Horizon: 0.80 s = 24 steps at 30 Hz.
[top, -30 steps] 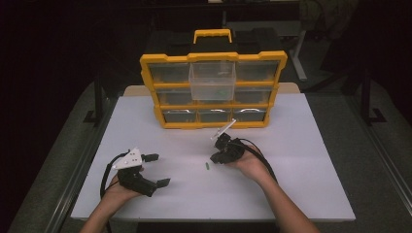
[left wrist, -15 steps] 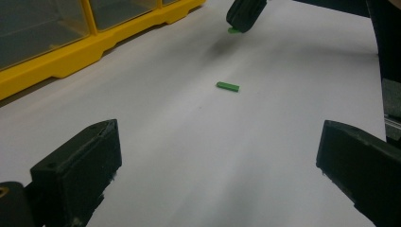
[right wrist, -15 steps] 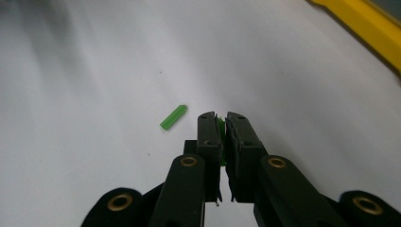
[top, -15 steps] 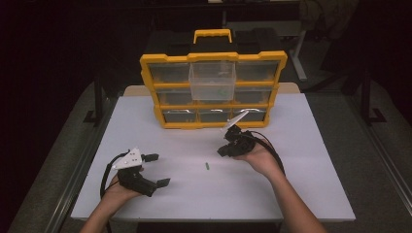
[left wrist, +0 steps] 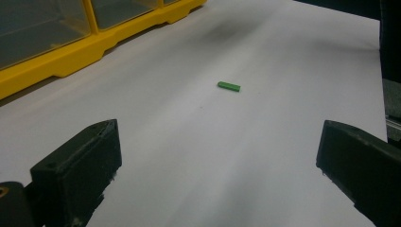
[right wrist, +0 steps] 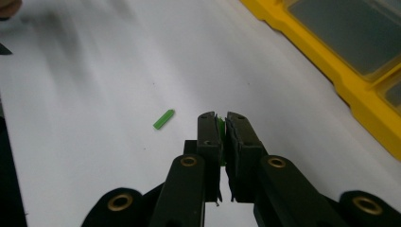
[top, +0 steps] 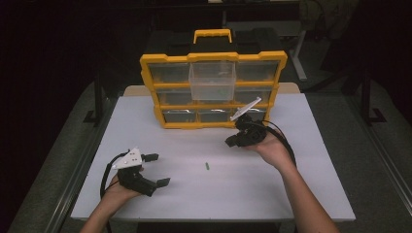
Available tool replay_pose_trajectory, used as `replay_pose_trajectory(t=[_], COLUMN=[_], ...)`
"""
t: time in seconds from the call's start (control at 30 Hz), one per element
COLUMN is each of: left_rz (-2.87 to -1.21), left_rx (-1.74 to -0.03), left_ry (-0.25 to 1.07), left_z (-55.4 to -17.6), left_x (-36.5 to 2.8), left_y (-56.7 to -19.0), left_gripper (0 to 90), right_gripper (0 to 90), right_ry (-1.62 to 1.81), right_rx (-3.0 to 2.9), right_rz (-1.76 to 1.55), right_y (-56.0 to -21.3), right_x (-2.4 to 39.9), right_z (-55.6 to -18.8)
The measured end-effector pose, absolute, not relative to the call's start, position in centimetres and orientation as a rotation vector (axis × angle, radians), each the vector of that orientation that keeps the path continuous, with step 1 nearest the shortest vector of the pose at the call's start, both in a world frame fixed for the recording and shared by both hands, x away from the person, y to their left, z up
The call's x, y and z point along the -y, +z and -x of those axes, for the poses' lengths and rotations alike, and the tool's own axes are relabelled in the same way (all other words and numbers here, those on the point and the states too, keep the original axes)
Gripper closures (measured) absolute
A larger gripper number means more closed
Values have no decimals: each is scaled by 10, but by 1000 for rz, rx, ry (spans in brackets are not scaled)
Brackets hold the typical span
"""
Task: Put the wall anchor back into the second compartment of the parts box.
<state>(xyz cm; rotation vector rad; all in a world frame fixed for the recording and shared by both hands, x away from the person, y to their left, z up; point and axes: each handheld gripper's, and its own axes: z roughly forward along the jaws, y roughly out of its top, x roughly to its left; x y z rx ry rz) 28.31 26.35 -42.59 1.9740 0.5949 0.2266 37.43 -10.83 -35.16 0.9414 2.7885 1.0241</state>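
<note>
Clamping a green piece (right wrist: 221,130), the right gripper (top: 232,141) is held above the desk (top: 311,194); the left gripper (top: 158,169) is spread wide near its front-left corner.

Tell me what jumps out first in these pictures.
A yellow drawer cabinet stands at the far side of the white table, with one clear drawer pulled out at the top middle. The right gripper, raised in front of it, is shut on a small green piece. Another green piece lies mid-table, ahead of the open left gripper.
</note>
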Motion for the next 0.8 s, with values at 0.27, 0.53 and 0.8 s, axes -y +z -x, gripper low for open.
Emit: replay_pose_trajectory(t=[0.27, 0.53, 0.8], left_rz=[-1979, -1979, -1973], left_rx=[-584, -584, -585], left_ry=[234, 234, 235], left_z=[-284, -284, -284], left_x=[-264, -264, -264], left_y=[-426, -425, -425], left_gripper=[7, 7, 7], right_gripper=[842, 842, 842], right_ry=[1029, 1046, 1073], right_rx=[-2782, -2753, -2726], right_rz=[-934, -913, -936], right_y=[-325, -295, -262], right_x=[117, 125, 134], right_z=[-379, -382, -386])
